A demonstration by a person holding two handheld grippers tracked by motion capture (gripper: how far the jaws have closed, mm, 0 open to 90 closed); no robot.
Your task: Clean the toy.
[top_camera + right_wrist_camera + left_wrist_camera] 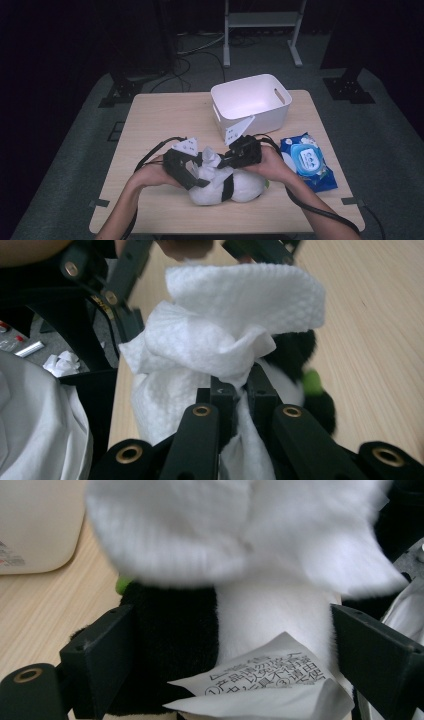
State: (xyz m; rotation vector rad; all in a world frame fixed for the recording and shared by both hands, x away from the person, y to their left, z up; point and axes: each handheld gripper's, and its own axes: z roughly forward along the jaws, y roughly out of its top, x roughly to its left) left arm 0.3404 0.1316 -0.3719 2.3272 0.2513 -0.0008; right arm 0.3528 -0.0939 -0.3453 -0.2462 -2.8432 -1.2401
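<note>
**A:** From the high view, your left gripper (pixel 192 170) sits against the black-and-white plush toy (pixel 235 186), which lies near the front edge of the table (pixel 150 125), about midway along it. Your right gripper (pixel 235 156) comes in from the other side, just above the toy, with a white wipe (pixel 211 159) bunched between the two tools.

**B:** And what stands behind?

**A:** A white bin (pixel 252 102) by the back edge and a blue wipes pack (pixel 307 161) towards the right edge, both apart from the toy.

**B:** The left gripper view?

**A:** Your jaws stand wide, one on each side of the toy's (pixel 210 625) black and white body, close against the fur; a printed label (pixel 265 680) hangs between them. You look to be steadying it, though I cannot tell whether they press.

**B:** The right gripper view?

**A:** Your jaws are nearly closed, pinching the wipe (pixel 225 335) at its lower folds, with the toy (pixel 300 365) just behind it.

**B:** So which step?

**A:** I judge you are wiping the toy. Next, keep the left side firm and draw the wipe across the fur without losing the pinch.
</note>
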